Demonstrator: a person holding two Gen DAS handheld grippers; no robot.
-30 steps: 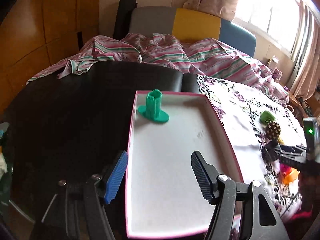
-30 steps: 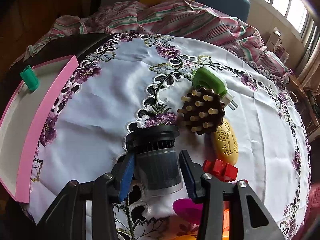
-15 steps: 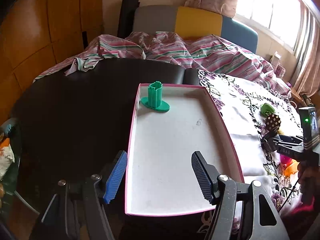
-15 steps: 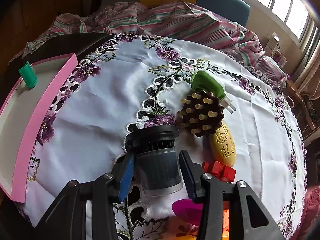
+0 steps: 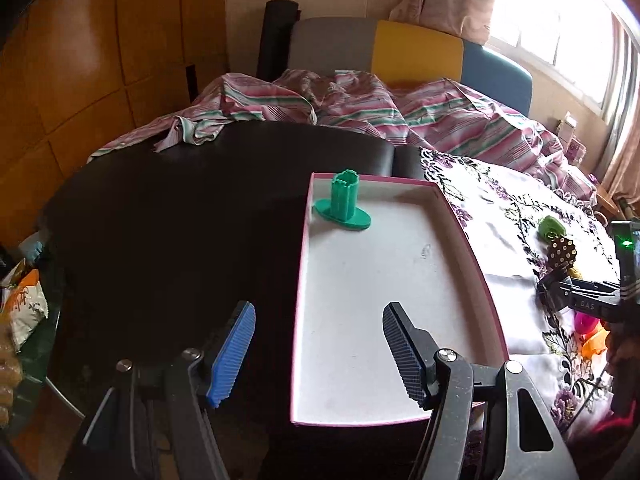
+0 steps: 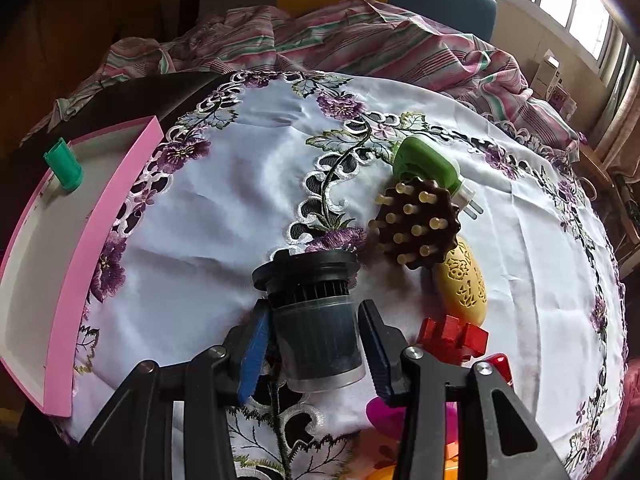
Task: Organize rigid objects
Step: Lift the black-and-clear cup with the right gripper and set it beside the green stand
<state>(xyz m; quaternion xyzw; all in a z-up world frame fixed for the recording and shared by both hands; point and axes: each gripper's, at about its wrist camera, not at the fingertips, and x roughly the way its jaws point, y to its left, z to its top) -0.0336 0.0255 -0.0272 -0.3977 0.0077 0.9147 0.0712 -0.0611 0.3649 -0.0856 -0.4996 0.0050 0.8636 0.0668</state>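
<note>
— Right tongs [image 6: 310,340]? 
— Clamped around the dark ribbed filter cylinder [image 6: 316,316], lying on the embroidered cloth [image 6: 224,208] near the table's front edge. Brown studded massager [image 6: 416,228], green plug [image 6: 428,166], yellow case [image 6: 464,280] just beyond.

— Left tongs [image 5: 316,354]? 
— Spread wide, holding nothing, above the pink tray's [image 5: 468,240] near left corner. Green holder [image 5: 344,206] upright in the far left corner.
</note>
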